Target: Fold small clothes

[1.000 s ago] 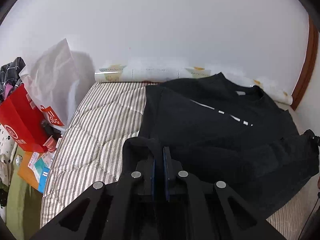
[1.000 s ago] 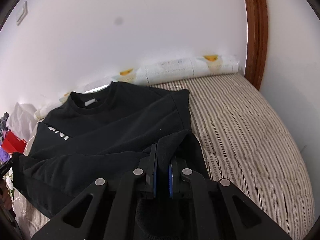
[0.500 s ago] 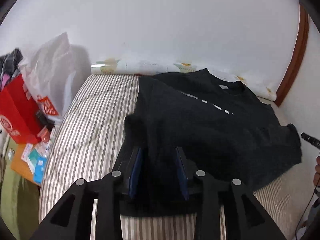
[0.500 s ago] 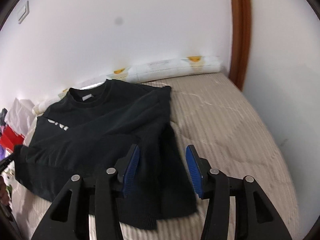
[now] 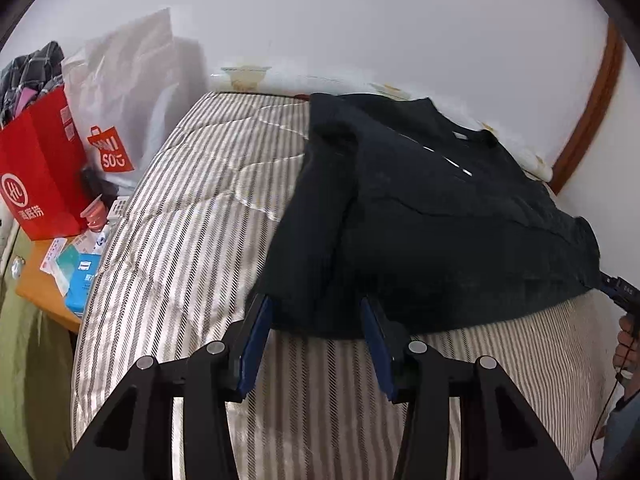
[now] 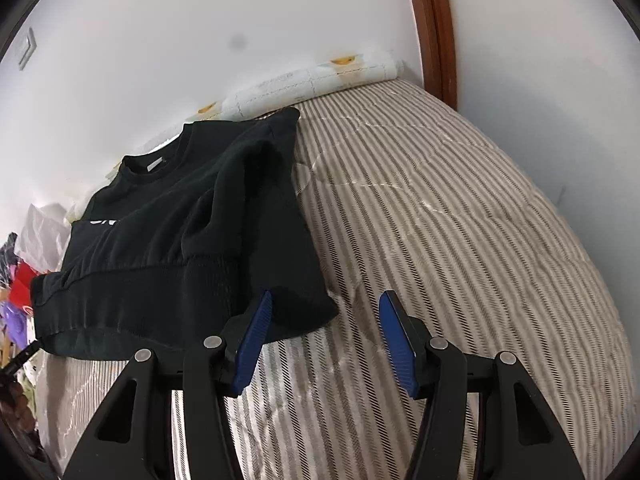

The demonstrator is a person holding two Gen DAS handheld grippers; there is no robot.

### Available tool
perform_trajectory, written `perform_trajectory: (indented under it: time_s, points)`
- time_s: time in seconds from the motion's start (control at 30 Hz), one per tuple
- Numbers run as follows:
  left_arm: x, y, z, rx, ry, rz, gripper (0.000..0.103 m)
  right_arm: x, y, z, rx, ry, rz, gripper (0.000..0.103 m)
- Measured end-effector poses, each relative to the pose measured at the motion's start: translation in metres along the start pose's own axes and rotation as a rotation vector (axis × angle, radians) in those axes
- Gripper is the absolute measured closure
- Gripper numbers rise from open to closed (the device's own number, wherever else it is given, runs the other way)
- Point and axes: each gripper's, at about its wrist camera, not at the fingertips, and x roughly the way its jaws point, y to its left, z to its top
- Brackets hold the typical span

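Observation:
A black sweatshirt (image 5: 432, 216) lies on the striped bed (image 5: 192, 240), its lower half folded up over the chest and both sleeves folded in. It also shows in the right wrist view (image 6: 180, 232). My left gripper (image 5: 316, 312) is open and empty, just short of the sweatshirt's near left edge. My right gripper (image 6: 326, 308) is open and empty at the sweatshirt's near right corner, its left finger beside the cloth. The tip of the right gripper shows at the far right of the left wrist view (image 5: 618, 290).
A red paper bag (image 5: 40, 172) and a white plastic bag (image 5: 124, 112) stand left of the bed above a small orange table (image 5: 44, 280) with boxes. A rolled white quilt (image 6: 312, 80) lies along the wall. A brown door frame (image 6: 436, 28) stands at the right.
Both grippers have opened and let go of the sweatshirt's hem, which now lies folded on the bed. Both have pulled back toward the near edge.

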Motion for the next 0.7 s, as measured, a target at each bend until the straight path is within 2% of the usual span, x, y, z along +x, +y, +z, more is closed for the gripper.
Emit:
perform_trajectory:
  time_s: [0.2, 0.27, 0.33, 0.37, 0.4, 0.43, 0.47, 0.53, 0.7]
  points:
    - [0.018, 0.006, 0.007, -0.020, 0.007, 0.022, 0.059, 0.018, 0.002, 0.009, 0.032, 0.010, 0.046, 0.048]
    - [0.022, 0.007, 0.009, -0.034, 0.007, 0.016, 0.059, 0.026, 0.005, 0.011, 0.025, 0.017, 0.043, 0.051]
    - [0.023, 0.009, 0.009, -0.046, 0.010, 0.014, 0.060, 0.027, 0.009, 0.010, 0.011, 0.008, 0.061, 0.068]
    - [0.023, 0.009, 0.008, -0.055, 0.006, 0.010, 0.066, 0.026, 0.012, 0.010, 0.000, 0.002, 0.067, 0.070]
    - [0.022, 0.010, 0.008, -0.059, 0.002, 0.007, 0.074, 0.024, 0.015, 0.009, -0.013, -0.010, 0.056, 0.077]
    - [0.021, 0.009, 0.007, -0.058, -0.001, 0.008, 0.085, 0.022, 0.018, 0.008, -0.030, -0.020, 0.046, 0.085]
    - [0.018, 0.009, 0.006, -0.055, -0.010, 0.002, 0.090, 0.019, 0.020, 0.006, -0.050, -0.036, 0.034, 0.087]
    - [0.012, 0.008, 0.005, -0.050, -0.019, -0.001, 0.092, 0.013, 0.019, 0.004, -0.052, -0.047, 0.042, 0.091]
    - [-0.012, 0.006, -0.002, -0.051, -0.041, -0.012, 0.095, 0.000, 0.011, -0.002, 0.012, -0.055, 0.072, 0.093]
